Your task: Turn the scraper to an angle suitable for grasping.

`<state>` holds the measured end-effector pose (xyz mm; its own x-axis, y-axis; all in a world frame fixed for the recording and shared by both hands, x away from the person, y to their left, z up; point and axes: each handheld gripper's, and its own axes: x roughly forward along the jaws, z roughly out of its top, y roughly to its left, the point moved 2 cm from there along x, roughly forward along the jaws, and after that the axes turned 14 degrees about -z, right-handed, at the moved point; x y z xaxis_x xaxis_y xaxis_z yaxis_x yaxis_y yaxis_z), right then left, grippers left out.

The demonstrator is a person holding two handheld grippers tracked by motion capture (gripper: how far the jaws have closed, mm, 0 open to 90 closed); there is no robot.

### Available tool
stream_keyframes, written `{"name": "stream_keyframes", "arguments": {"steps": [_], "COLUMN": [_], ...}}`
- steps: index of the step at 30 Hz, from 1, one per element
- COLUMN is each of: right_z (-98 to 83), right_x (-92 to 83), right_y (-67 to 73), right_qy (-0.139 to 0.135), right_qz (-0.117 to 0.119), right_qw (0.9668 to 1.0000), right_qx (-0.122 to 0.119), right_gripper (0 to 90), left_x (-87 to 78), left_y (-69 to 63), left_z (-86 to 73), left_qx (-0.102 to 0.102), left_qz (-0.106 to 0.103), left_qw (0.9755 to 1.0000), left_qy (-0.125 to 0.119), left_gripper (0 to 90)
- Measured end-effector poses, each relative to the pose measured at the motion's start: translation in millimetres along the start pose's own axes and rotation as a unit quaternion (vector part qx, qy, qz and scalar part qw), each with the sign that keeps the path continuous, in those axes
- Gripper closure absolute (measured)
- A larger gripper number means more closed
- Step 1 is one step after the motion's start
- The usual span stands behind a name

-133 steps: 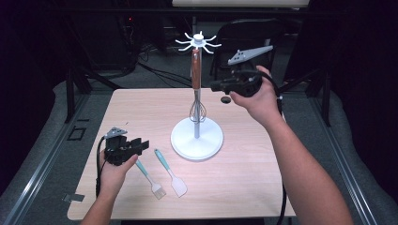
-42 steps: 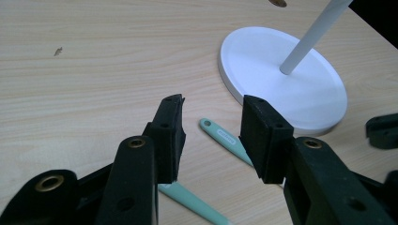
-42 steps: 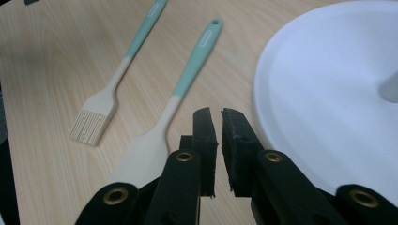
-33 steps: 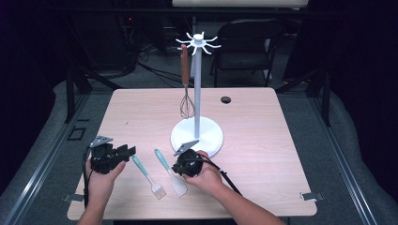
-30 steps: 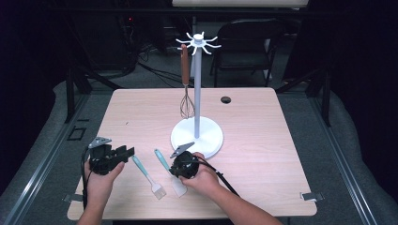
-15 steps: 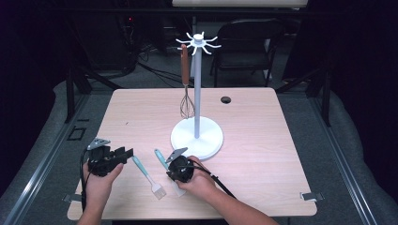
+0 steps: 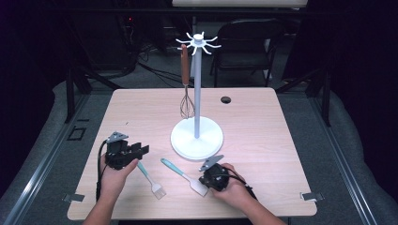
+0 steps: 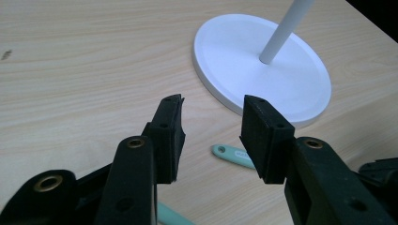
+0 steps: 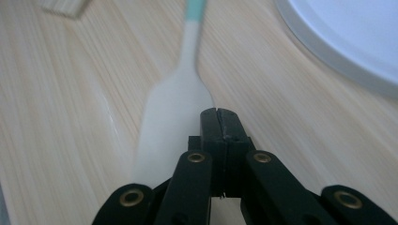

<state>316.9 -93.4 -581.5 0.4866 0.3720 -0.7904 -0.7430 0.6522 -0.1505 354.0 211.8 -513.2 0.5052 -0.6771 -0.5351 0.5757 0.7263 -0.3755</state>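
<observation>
A recording lab: lone table [image 7: 263, 140] amid dark curtains, floor cables [image 7: 155, 70], folding chair [image 7: 246, 42].

Stand [image 7: 196, 139] mid-table [image 7: 281, 140], whisk [image 7: 186, 105] hanging on it, spatula [image 7: 184, 174] and brush [image 7: 151, 180] before it.

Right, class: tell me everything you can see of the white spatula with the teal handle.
The spatula lies flat on the wooden table, in front of the stand's round white base. It has a slim teal handle with a small hole at its end, and a pale, flat, silicone-looking blade. The blade points toward the right gripper, whose fingers are shut and lie over the blade's edge without holding it.
</observation>
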Motion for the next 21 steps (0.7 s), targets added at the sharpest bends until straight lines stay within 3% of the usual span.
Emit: {"name": "stream_keyframes", "arguments": {"steps": [3, 7, 14, 21], "right_z": [-15.0, -10.0, 12.6, 38.3], "right_x": [-8.9, -11.0, 8.6, 27.5], "right_y": [-11.6, -14.0, 4.8, 18.9], "right_qy": [-0.001, -0.025, -0.030, -0.037], "right_qz": [-0.007, 0.001, 0.003, 0.008], "right_qw": [0.9995, 0.9980, 0.9990, 0.9990], "right_qx": [0.031, 0.059, 0.033, 0.023], "right_gripper": [90.0, 86.3, 82.4, 79.4], "left_x": [5.9, 8.1, 5.5, -2.5], "left_y": [-1.3, -1.2, 1.0, 2.1], "left_z": [2.4, 3.2, -1.3, -7.1], "left_qx": [0.003, 0.003, -0.002, -0.005], "left_qz": [-0.003, -0.003, -0.003, 0.005], "left_qw": [1.0000, 1.0000, 1.0000, 1.0000], "left_qy": [0.004, 0.006, 0.009, 0.003], "left_gripper": [58.7, 58.7, 58.5, 58.0]}}
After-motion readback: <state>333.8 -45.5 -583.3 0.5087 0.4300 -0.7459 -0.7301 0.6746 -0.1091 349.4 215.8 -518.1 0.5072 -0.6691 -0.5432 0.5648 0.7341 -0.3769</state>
